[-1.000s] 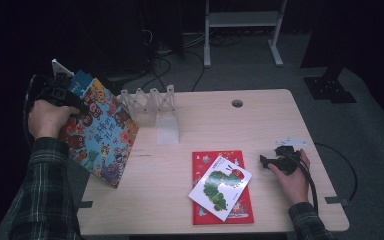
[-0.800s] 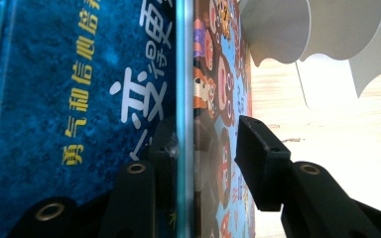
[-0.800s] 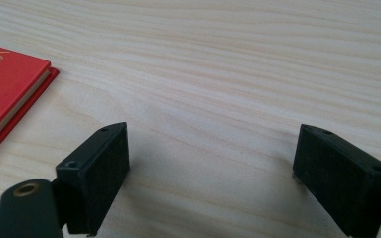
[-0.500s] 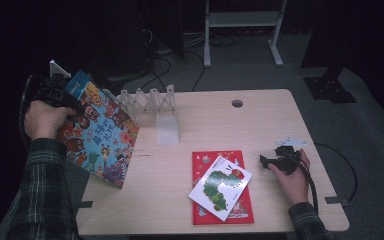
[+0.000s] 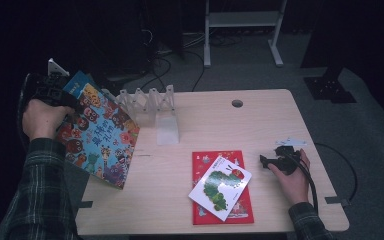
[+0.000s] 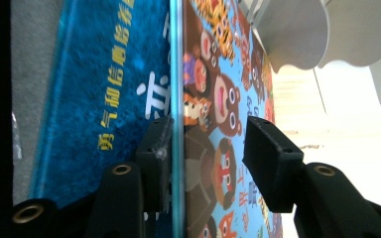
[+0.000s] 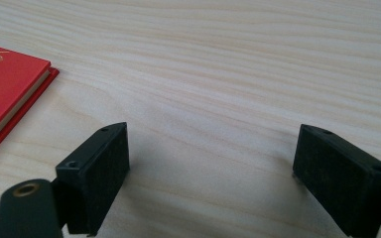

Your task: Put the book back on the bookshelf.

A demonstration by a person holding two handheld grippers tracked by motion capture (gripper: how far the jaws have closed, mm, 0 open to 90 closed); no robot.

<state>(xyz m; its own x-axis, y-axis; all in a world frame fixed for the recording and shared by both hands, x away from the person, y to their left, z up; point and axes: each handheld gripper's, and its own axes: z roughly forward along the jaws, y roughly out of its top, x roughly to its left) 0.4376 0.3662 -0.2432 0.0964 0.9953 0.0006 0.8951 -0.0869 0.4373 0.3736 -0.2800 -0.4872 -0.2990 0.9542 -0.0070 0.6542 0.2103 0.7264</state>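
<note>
Our left gripper (image 6: 206,148) has just been opening, fingers loose around the book (image 5: 100,135), releasing it beside the rack (image 5: 147,100); right fingers (image 7: 99,173) spread.

A lab — dark curtains, floor cables (image 5: 180,70), a bare test table (image 5: 260,125).

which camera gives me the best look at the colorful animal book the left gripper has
The high view: it shows the whole colorful animal book tilted at the table's left edge beside the white rack. The left gripper view shows a close strip of its cover between the jaws, one pad at its edge, the other apart. The right gripper view faces bare table.
</note>
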